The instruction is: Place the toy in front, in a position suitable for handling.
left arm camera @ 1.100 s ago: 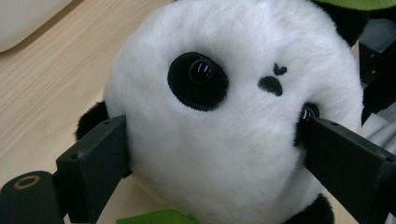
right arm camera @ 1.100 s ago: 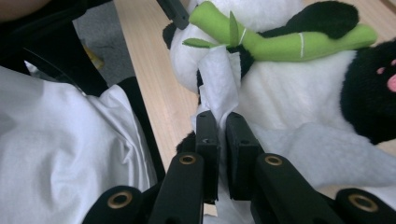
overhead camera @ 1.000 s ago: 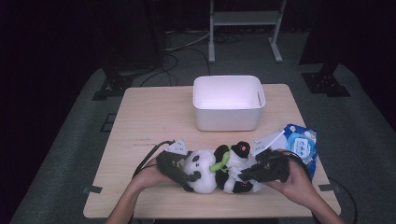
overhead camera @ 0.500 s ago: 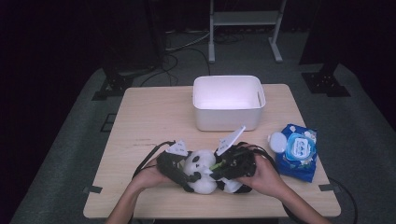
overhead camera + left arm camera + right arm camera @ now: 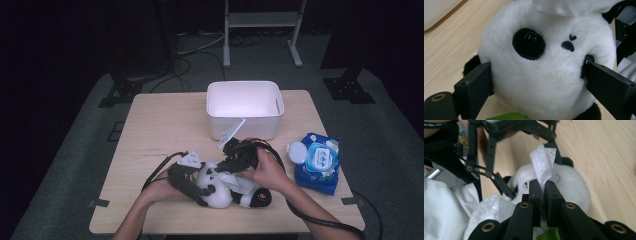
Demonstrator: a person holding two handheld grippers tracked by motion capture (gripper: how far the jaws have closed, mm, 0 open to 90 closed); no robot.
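Note:
A black-and-white panda plush point(image 5: 220, 195) lies near the table's front edge. My left gripper point(image 5: 200, 186) clamps its head from both sides; in the left gripper view the pads point(image 5: 477, 82) press into the white fur of the face point(image 5: 549, 75). My right gripper point(image 5: 226, 167) hangs over the panda's head, shut on a white wipe point(image 5: 543, 165) that stands up from between its closed jaws. In the right gripper view that wipe rests against the white head point(image 5: 574, 187), with the left gripper point(image 5: 499, 177) just beyond it.
A white bin point(image 5: 245, 120) stands at the table's back middle. A blue pack of wet wipes point(image 5: 317, 165) with its round lid open lies at the right. Cables trail from both grippers across the front of the wooden table point(image 5: 160, 130).
My right gripper has moved left with the wipe, from beside the panda near the wipes pack to over its head. The left gripper and the panda have stayed put.

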